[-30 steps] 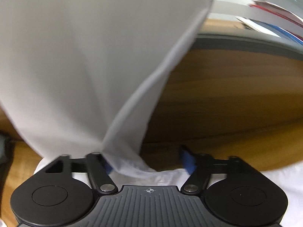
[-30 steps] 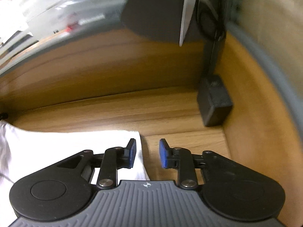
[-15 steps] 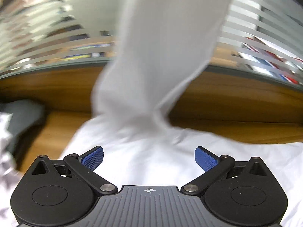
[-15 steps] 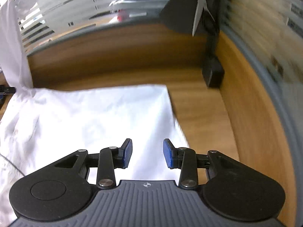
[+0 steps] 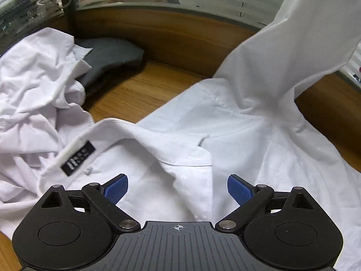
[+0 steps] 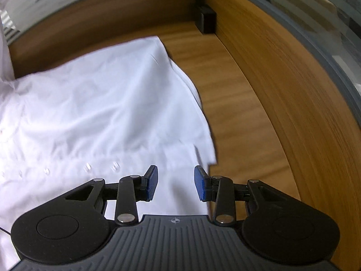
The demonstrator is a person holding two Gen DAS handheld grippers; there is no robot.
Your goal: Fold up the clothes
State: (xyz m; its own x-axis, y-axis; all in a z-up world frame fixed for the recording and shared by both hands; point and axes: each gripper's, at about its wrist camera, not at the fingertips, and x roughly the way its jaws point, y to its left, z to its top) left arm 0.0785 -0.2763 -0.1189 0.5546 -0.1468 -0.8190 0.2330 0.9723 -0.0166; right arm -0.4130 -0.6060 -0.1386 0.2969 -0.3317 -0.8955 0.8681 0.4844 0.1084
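Observation:
A white dress shirt (image 5: 259, 149) lies spread on the wooden desk, collar (image 5: 144, 142) with a black label toward me in the left wrist view. One sleeve (image 5: 304, 40) rises up and out of frame at the upper right. My left gripper (image 5: 177, 188) is open just above the collar, nothing between its blue pads. The right wrist view shows the shirt's lower body (image 6: 101, 103) with its button line and hem edge. My right gripper (image 6: 175, 184) hovers open over that hem corner, holding nothing.
A second crumpled white garment (image 5: 33, 85) lies at the left, over a dark grey folded cloth (image 5: 108, 56). Wooden partition walls (image 6: 282, 79) close the desk at the back and right. A black block (image 6: 206, 20) sits in the far corner. Bare wood (image 6: 237, 124) lies right of the shirt.
My left gripper let go of the sleeve it was pinching, opened wide and pulled back over the collar. My right gripper backed away from the far corner along the shirt's hem, still open.

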